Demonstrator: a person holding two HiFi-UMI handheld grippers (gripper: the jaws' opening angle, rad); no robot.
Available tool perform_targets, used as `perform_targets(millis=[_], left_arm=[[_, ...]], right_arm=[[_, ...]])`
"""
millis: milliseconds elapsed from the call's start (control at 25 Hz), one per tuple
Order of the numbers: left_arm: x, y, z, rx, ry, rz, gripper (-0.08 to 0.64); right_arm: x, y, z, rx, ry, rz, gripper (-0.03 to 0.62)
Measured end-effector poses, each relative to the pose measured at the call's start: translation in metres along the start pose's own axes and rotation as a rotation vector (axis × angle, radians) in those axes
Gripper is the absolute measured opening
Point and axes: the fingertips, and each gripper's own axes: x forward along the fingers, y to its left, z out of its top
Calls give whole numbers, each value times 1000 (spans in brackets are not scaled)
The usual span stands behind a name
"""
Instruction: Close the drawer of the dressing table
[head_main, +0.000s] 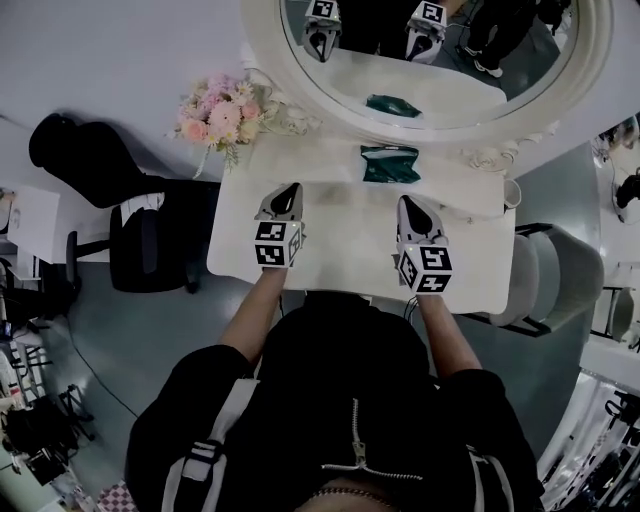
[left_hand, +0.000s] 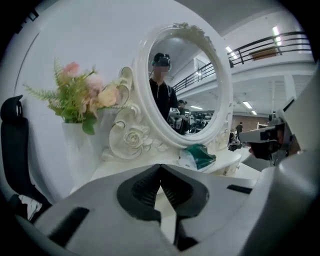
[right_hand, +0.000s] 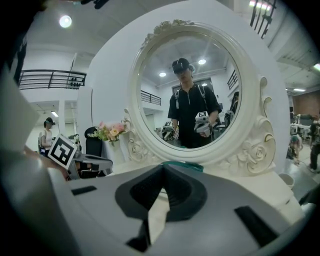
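The white dressing table (head_main: 340, 230) lies below me with its oval mirror (head_main: 440, 118) at the back. Its drawer is not visible; the table's front edge and my body hide that part. My left gripper (head_main: 290, 190) hovers over the left half of the tabletop, its jaws shut with nothing between them (left_hand: 160, 167). My right gripper (head_main: 408, 203) hovers over the right half, also shut and empty (right_hand: 163, 167). Both point toward the mirror (right_hand: 187, 95). A green packet (head_main: 390, 163) lies on the tabletop just in front of the mirror, beyond both grippers.
A pink flower bouquet (head_main: 222, 115) stands at the table's back left corner. A black chair (head_main: 150, 240) and a black bag (head_main: 75, 150) are left of the table. A grey seat (head_main: 555, 280) is at its right.
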Motion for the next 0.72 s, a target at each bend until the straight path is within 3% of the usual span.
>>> perform_targets(millis=[360, 720], left_arm=[[-1, -41, 72, 110, -116, -94, -2], [6, -62, 80, 152, -125, -139, 0]], right_arm=[[-10, -10, 14, -6, -57, -25, -2], [-14, -25, 8, -11, -55, -76, -8]])
